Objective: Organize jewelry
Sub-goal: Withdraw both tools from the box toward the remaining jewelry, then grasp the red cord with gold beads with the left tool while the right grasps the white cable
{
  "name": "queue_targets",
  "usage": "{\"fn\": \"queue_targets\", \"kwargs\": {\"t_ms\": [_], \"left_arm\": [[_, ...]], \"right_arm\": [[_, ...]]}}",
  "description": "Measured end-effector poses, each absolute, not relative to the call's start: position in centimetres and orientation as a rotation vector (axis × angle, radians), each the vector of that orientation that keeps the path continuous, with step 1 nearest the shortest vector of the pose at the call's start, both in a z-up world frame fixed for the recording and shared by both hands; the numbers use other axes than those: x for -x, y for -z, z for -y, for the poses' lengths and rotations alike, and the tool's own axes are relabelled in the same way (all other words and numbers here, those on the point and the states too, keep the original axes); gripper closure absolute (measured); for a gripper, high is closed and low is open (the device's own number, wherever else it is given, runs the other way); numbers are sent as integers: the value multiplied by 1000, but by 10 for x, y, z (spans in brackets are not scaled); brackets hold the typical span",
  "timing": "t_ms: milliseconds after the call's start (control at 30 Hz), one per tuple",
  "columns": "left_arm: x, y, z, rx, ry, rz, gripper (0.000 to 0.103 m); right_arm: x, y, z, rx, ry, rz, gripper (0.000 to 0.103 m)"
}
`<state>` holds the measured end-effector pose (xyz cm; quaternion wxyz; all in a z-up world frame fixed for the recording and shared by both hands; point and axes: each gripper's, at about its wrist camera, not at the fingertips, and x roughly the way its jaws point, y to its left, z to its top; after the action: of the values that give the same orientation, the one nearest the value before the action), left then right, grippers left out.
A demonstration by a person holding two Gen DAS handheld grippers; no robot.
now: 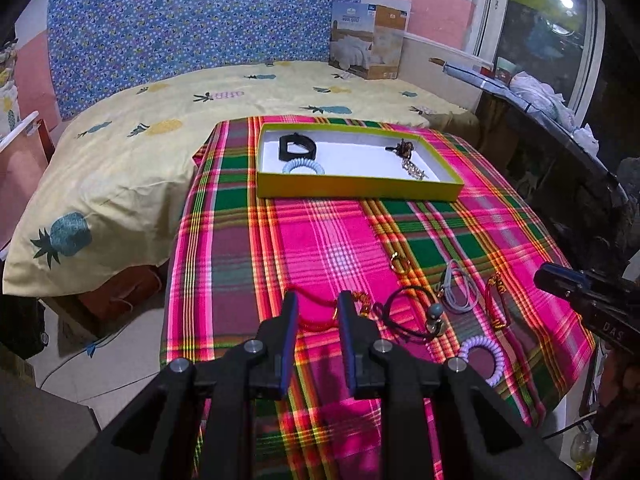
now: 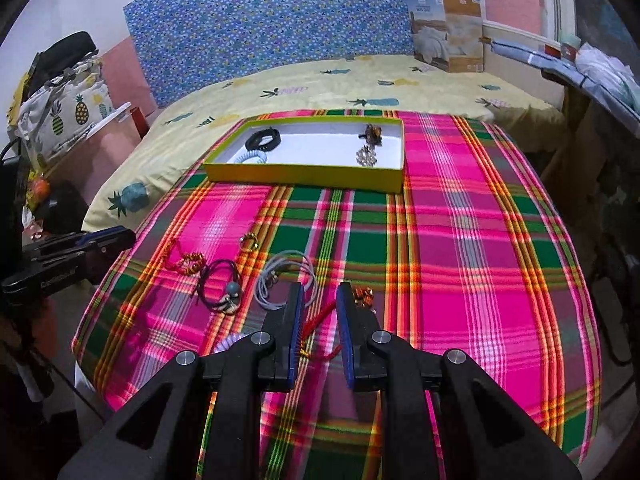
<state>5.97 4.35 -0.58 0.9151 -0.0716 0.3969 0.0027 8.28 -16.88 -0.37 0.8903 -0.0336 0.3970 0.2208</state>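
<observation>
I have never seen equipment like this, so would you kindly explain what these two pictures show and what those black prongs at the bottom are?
No robot here: a person holds a two-finger grasping tool in each hand, each with a wide-angle camera looking along its fingers. One picture comes from the left tool, the other from the right tool; each also glimpses the other at its edge.

Both look at a table under a plaid cloth, beside a bed. At the far end sits a yellow box already holding a black band, a pale blue coil tie and some clips. Nearer lie loose pieces: a red cord bracelet, a black cord with beads, a grey cord, a gold ring and a lilac coil tie.

Neither tool holds anything; both sets of fingers stand apart above the cloth.
</observation>
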Motion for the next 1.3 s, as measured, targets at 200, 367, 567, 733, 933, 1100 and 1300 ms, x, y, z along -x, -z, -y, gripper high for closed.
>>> {"fn": "queue_targets", "kwargs": {"t_ms": [200,367,567,733,933,1100,1300], "left_arm": [[-61,18,-44,156,-8,-846,77],[-64,28,-47,161,-13,-868,77],[-71,40,-49,166,-24,-894,77],[-79,47,-53,177,-38,-909,76],[-88,52,-56,177,-55,-909,77],[-94,53,-54,153,-56,-897,77],[-98,53,-49,113,-65,-885,80]], "right_arm": [[-83,12,173,56,-453,-845,86],[-83,22,175,48,-451,-867,69],[-87,36,176,32,-440,-902,67],[-92,45,174,23,-430,-921,67],[-99,51,172,14,-401,-931,67],[-108,54,178,-6,-358,-927,67],[-114,54,179,6,-343,-924,67]]}}
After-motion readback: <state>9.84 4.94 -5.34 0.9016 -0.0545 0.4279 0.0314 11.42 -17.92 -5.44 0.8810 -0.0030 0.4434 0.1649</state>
